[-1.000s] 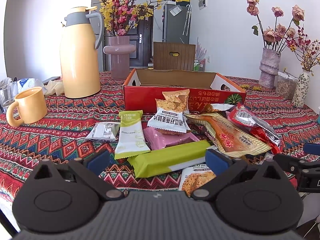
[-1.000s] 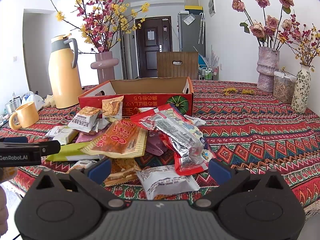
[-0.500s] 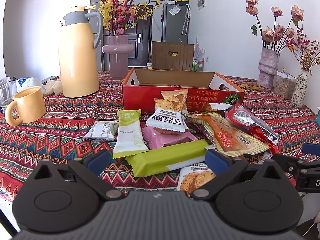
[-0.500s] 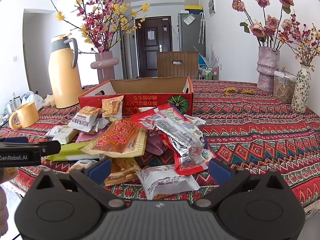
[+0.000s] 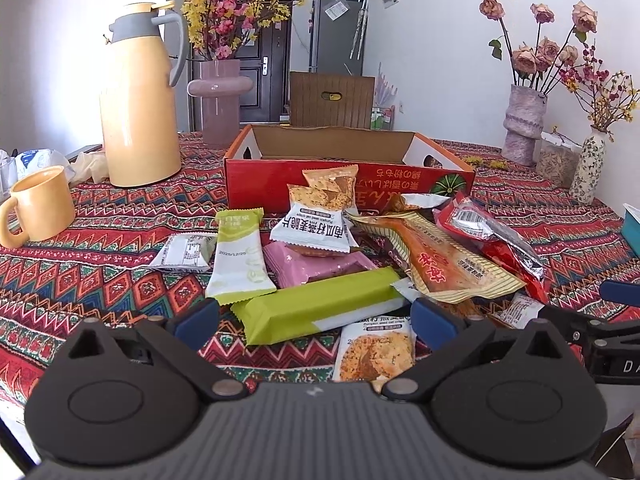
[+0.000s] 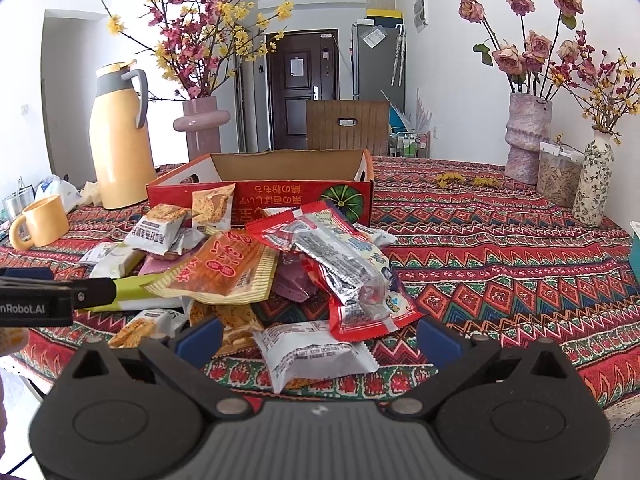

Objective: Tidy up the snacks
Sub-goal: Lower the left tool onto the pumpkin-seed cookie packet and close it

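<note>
Snack pile (image 5: pixel 340 256) is seen unmoved since the earlier frames, heaped on the tablecloth (image 5: pixel 100 264) just in front of the red box (image 5: pixel 348 176). Left gripper (image 5: pixel 314 322) has been brought slightly nearer, spread, with the long green bar (image 5: pixel 320 304) between its fingertips, apparently untouched. Right gripper (image 6: pixel 318 338) is kept spread and empty at the pile's near edge, over a white packet (image 6: pixel 316 354).

White walls (image 6: pixel 452 80); dark door (image 6: pixel 302 88) behind; wooden chair (image 6: pixel 347 126) at patterned tablecloth (image 6: pixel 500 248); bright daylight left.

Snacks (image 5: pixel 320 280) before box (image 5: pixel 348 176)
</note>
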Tool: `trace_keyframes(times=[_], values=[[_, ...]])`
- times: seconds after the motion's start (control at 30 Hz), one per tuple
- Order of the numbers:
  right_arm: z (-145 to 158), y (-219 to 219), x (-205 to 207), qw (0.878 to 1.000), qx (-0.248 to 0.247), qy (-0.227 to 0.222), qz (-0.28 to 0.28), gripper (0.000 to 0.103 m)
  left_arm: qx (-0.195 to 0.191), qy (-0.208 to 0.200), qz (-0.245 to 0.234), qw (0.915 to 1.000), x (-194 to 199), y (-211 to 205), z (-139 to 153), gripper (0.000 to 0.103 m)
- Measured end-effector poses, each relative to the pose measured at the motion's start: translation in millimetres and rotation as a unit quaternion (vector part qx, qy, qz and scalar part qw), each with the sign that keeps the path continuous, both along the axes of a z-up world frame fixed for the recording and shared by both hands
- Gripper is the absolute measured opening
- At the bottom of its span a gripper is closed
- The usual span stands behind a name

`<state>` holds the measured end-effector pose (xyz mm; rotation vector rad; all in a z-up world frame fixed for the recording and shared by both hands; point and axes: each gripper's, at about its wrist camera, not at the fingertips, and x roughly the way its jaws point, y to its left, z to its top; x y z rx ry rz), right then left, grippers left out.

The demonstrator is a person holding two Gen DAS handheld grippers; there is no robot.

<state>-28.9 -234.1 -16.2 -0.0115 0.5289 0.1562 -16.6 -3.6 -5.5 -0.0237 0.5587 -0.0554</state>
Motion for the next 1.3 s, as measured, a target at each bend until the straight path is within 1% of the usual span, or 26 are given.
trace_keyframes(times=[0.27,0.3,0.37,0.43,0.53,0.57,0.67,0.73,0.83,0.93,1.07,1.17,1.23,1.3], values=[[-6,-8,1,1.000,-0.010,0.010,-0.002,0.103,-0.001,0.049,-0.026,0.9984,14,-12,-13,0.103],[-7,-8,1,1.000,-0.011,0.011,-0.002,0.103,0.000,0.056,-0.028,0.9980,16,-15,-15,0.102],[-8,-10,2,1.000,-0.010,0.014,-0.003,0.103,-0.001,0.068,-0.036,0.9971,20,-18,-19,0.097],[-10,-12,3,1.000,-0.006,0.017,-0.003,0.103,0.000,0.076,-0.041,0.9962,24,-21,-23,0.088],[-12,-12,4,1.000,-0.003,0.020,-0.001,0.103,-0.002,0.090,-0.046,0.9948,30,-25,-27,0.079],[-12,-12,4,1.000,-0.002,0.020,-0.001,0.103,-0.003,0.095,-0.049,0.9942,32,-26,-28,0.078],[-14,-10,5,1.000,0.001,0.023,0.003,0.103,0.003,0.095,-0.055,0.9939,35,-31,-29,0.073],[-15,-9,5,1.000,0.002,0.025,0.005,0.103,0.005,0.094,-0.061,0.9938,35,-33,-28,0.054],[-16,-8,6,1.000,0.004,0.028,0.006,0.103,0.004,0.091,-0.067,0.9935,34,-34,-27,0.046],[-16,-8,6,1.000,0.005,0.027,0.005,0.103,0.002,0.087,-0.068,0.9938,32,-33,-26,0.044],[-17,-8,6,1.000,0.006,0.028,0.005,0.103,0.002,0.071,-0.066,0.9953,26,-32,-20,0.042],[-19,-7,8,0.999,0.007,0.031,0.006,0.103,0.002,0.058,-0.064,0.9963,20,-30,-15,0.036],[-20,-6,8,0.999,0.006,0.031,0.007,0.103,0.004,0.051,-0.067,0.9964,17,-29,-13,0.026],[-21,-5,8,0.999,0.006,0.032,0.008,0.103,0.004,0.054,-0.068,0.9962,18,-29,-14,0.026]])
